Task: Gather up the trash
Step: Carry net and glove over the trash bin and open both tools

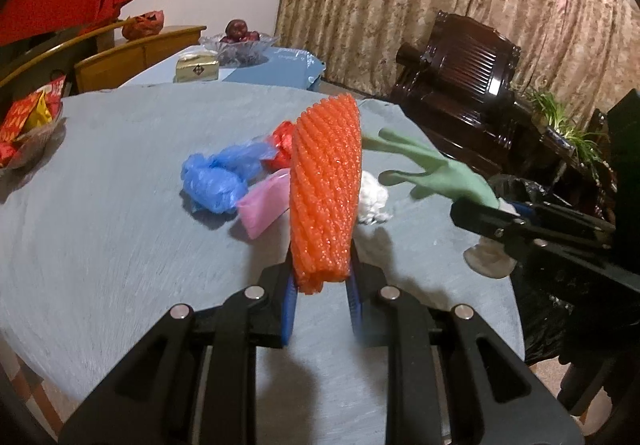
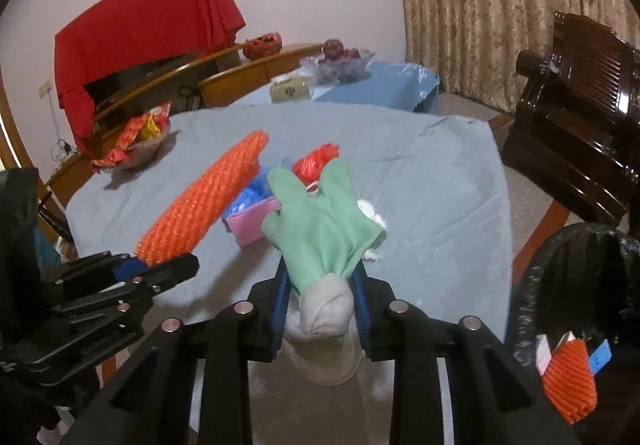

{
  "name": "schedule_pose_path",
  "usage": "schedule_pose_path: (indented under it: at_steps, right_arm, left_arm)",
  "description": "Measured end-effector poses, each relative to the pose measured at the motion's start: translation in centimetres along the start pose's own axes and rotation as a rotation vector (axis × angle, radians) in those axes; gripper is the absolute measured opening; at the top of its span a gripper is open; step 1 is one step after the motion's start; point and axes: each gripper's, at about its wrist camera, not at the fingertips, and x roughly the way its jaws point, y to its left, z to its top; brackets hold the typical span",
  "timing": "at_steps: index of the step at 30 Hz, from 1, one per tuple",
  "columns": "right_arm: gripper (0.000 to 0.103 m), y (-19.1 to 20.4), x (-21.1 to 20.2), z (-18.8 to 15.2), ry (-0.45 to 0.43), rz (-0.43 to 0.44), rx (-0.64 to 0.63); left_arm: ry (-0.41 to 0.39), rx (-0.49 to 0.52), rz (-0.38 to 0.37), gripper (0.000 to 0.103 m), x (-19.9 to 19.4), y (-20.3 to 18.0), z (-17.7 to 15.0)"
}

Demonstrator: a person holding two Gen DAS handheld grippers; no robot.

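Now, left tool: it is closed on the lower end of the orange foam net, which stands up from the blue pads and leans a little away from the camera, lifted above the desk.
Right tool: it grips the green rubber glove at the pale cuff; the glove fingers point forward over the desk, and the cuff end hangs down between the pads.
Two tools together: in the right wrist view the left tool shows at the lower left with the net; in the left wrist view the right tool shows at the right edge with the glove.
Trash on the desk: a crumpled blue plastic bag, a pink packet, a red crumpled wrapper and a white tissue ball lie close together beyond both tools.
Bin: a trash bin with black liner stands beside the desk at the right; inside it lies another orange net piece.
Hidden or unclear: the net covers part of the pink packet and of the red wrapper; the glove hides most of the tissue in the right view; small items next to the net piece in the bin are too blurred to name.
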Motion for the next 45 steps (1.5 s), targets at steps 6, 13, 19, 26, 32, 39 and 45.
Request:
schedule_pose_path:
  at_steps: [6, 13, 19, 26, 32, 39, 45]
  right_arm:
    - [0.029, -0.9, -2.5, 0.5, -0.047, -0.020, 0.014]
    - [0.029, -2.6, -5.4, 0.7, -0.095, -0.056, 0.035]
    - [0.029, -4.8, -7.8, 0.5, -0.131, -0.106, 0.068]
    - [0.029, -8.3, -11.0, -0.3, -0.169, -0.192, 0.115]
    - [0.029, -11.4, -13.3, -1.3, -0.184, -0.266, 0.154]
    - [0.029, -15.1, -15.6, -2.3, -0.198, -0.346, 0.204]
    - [0.029, -17.8, -17.1, -3.6, -0.191, -0.399, 0.246]
  left_arm:
    - [-0.019, 0.018, -0.018, 0.021, -0.6, -1.8, 0.9]
    - [-0.035, 0.042, -0.042, 0.021, -1.1, -3.9, 1.6]
    - [-0.048, 0.082, -0.087, 0.021, -1.2, -6.6, 2.4]
    - [-0.055, 0.130, -0.135, 0.021, -0.9, -9.9, 3.1]
    - [-0.051, 0.170, -0.179, 0.021, 0.0, -13.0, 3.4]
    - [-0.043, 0.223, -0.245, 0.021, 1.6, -17.2, 3.9]
    - [-0.030, 0.281, -0.306, 0.021, 3.3, -21.5, 3.9]
